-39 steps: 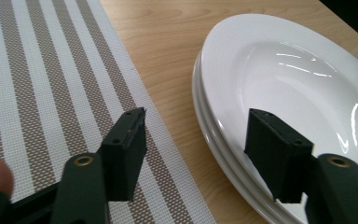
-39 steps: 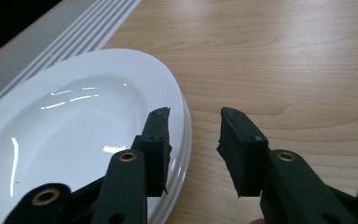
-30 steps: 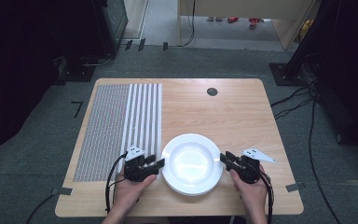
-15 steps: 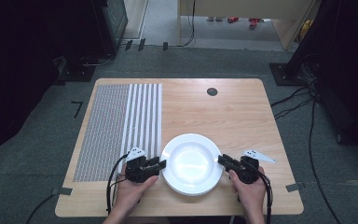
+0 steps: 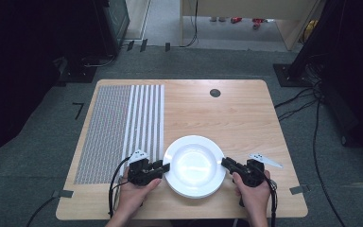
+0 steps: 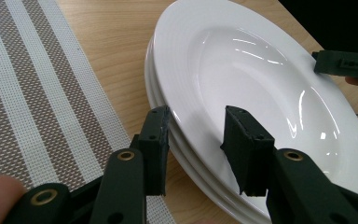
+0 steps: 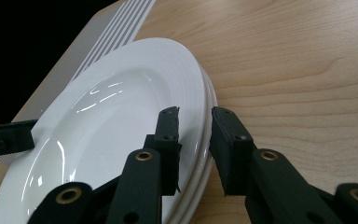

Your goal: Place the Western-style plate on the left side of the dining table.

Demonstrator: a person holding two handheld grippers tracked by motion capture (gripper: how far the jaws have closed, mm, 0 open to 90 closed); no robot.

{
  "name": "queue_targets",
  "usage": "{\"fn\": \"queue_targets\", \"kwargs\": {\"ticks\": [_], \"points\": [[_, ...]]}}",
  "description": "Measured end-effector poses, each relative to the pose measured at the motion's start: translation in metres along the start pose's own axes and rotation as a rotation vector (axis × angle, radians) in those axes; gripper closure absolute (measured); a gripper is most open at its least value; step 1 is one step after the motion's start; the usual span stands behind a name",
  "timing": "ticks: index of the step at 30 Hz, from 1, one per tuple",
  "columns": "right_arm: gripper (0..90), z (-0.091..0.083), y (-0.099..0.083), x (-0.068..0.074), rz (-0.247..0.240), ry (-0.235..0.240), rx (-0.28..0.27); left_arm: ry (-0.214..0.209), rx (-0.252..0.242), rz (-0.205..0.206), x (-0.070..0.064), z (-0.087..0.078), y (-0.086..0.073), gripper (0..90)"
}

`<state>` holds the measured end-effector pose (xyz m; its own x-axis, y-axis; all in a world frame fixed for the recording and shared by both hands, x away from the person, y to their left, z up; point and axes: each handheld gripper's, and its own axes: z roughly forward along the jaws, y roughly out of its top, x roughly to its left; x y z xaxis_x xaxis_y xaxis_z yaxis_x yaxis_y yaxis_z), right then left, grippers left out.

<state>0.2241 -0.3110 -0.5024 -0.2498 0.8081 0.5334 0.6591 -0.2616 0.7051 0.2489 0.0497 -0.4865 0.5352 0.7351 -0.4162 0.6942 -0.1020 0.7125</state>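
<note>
No writing anywhere. Left gripper (image 5: 165, 167) and right gripper (image 5: 225, 163), both jaws parted, straddle opposite rims of the stacked white plates (image 5: 194, 165), gripping nothing, hands low.

Far tabletop (image 5: 227, 113) free; plates (image 5: 194, 165) between both grippers.

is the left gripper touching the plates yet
Cannot tell. In the left gripper view the left gripper straddles the plates' rim with open jaws, but no gap or contact shows plainly.

White glossy plates (image 5: 194, 165) lie stacked flat near the table's front edge.
</note>
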Motion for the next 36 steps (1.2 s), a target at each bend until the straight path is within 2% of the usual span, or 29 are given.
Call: {"fn": "queue_targets", "kwargs": {"ticks": [4, 9, 18, 19, 20, 23, 26, 28, 31, 36], "points": [[74.5, 0.0007, -0.0021, -0.0011, 0.017, 0.003, -0.020, -0.004, 0.001, -0.003, 0.0001, 0.0002, -0.0003, 61.2], [76.3, 0.0001, -0.0038, -0.0038, 0.096, 0.017, -0.034, -0.004, 0.001, -0.002, 0.0000, 0.0001, -0.0005, 61.1], [79.0, -0.0024, -0.0040, -0.0050, 0.131, 0.017, -0.053, -0.004, 0.003, 0.001, 0.0001, 0.0001, -0.0004, 60.9], [80.1, -0.0032, -0.0038, -0.0054, 0.139, 0.035, -0.065, -0.003, 0.005, 0.000, 0.0001, 0.0003, -0.0004, 60.9], [79.5, -0.0037, -0.0032, -0.0054, 0.168, 0.055, -0.066, -0.003, 0.005, 0.002, 0.0001, 0.0006, -0.0007, 60.7], [80.7, -0.0026, -0.0034, -0.0045, 0.154, 0.041, -0.054, -0.001, 0.005, 0.003, -0.0001, 0.0006, -0.0008, 60.6], [77.9, -0.0009, -0.0048, -0.0061, 0.166, 0.063, -0.076, 0.000, 0.005, 0.004, -0.0004, 0.0006, -0.0010, 60.5], [80.0, -0.0008, -0.0053, -0.0069, 0.174, 0.067, -0.080, 0.000, 0.005, 0.004, -0.0004, 0.0007, -0.0011, 60.5], [83.2, -0.0009, -0.0065, -0.0072, 0.160, 0.063, -0.082, 0.001, 0.006, 0.003, -0.0003, 0.0011, -0.0012, 60.3], [83.7, -0.0014, -0.0068, -0.0076, 0.144, 0.072, -0.090, 0.001, 0.008, 0.001, -0.0003, 0.0016, -0.0013, 59.9]]}}
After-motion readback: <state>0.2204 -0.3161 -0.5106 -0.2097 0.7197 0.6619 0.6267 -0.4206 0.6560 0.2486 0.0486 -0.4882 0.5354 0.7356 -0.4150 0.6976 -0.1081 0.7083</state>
